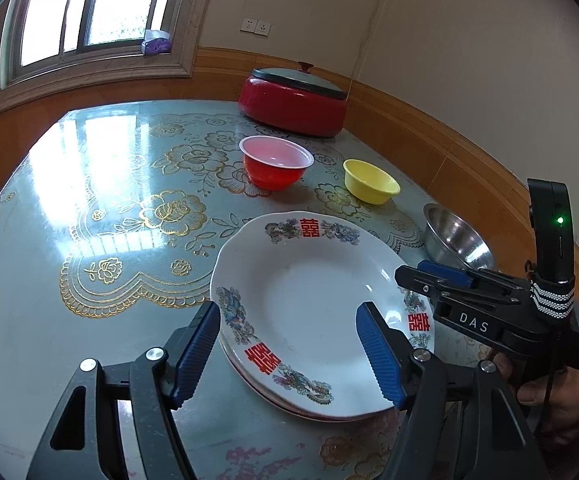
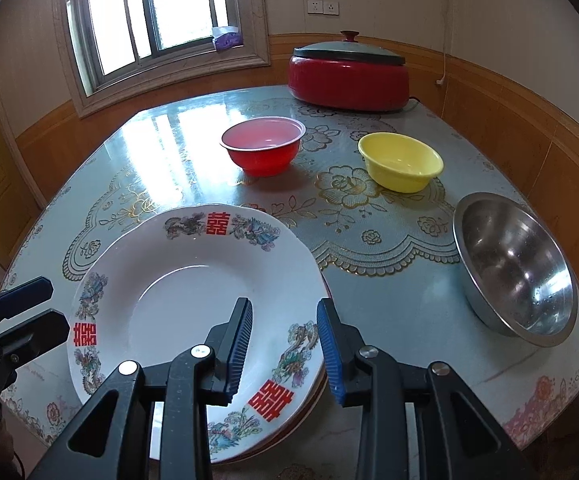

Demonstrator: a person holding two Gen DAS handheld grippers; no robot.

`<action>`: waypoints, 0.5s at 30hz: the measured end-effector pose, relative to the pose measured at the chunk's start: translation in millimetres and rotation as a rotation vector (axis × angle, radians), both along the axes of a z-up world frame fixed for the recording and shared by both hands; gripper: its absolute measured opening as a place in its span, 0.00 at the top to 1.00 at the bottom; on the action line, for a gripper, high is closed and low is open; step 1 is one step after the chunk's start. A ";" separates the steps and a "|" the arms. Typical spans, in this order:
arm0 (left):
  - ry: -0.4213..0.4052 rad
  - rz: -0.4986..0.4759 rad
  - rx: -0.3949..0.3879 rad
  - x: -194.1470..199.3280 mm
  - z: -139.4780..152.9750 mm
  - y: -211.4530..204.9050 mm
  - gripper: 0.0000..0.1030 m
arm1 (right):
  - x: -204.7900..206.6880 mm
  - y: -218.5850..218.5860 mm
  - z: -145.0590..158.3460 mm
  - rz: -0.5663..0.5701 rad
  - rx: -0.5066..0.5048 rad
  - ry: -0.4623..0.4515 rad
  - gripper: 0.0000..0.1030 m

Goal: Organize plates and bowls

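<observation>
A stack of white plates (image 1: 309, 300) with red characters and dragon patterns lies on the table near me; a red-edged plate shows under the top one. My left gripper (image 1: 289, 354) stands open over it, one finger at the left rim, the other above the right side of the well. My right gripper (image 2: 285, 346) is open with a narrow gap, and the plates' (image 2: 177, 300) right rim shows between its fingers, untouched. Farther back stand a red bowl (image 2: 263, 146), a yellow bowl (image 2: 401, 162) and, to the right, a steel bowl (image 2: 513, 264).
A red cooker with a dark lid (image 2: 349, 80) sits at the table's far edge by the wall. The flowered tablecloth (image 1: 89, 200) is glossy on the left. A hand (image 1: 549, 392) holds the right gripper (image 1: 411, 270) beside the plates. The steel bowl (image 1: 455, 240) lies near the right edge.
</observation>
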State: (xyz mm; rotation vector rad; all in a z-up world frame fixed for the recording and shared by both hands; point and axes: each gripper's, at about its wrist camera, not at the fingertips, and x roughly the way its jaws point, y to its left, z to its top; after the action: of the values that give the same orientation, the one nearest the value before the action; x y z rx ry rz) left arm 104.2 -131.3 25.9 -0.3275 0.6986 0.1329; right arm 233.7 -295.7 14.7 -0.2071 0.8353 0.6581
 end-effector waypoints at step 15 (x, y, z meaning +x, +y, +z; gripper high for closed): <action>-0.032 -0.059 -0.003 7.9 14.0 -10.4 0.23 | -11.9 -30.3 4.6 -0.067 0.062 0.042 0.64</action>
State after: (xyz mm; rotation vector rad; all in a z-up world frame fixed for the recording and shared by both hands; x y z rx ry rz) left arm 112.1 -141.7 39.8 -0.3111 0.6760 0.0706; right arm 221.8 -326.0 19.3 -0.1089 0.8570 0.6265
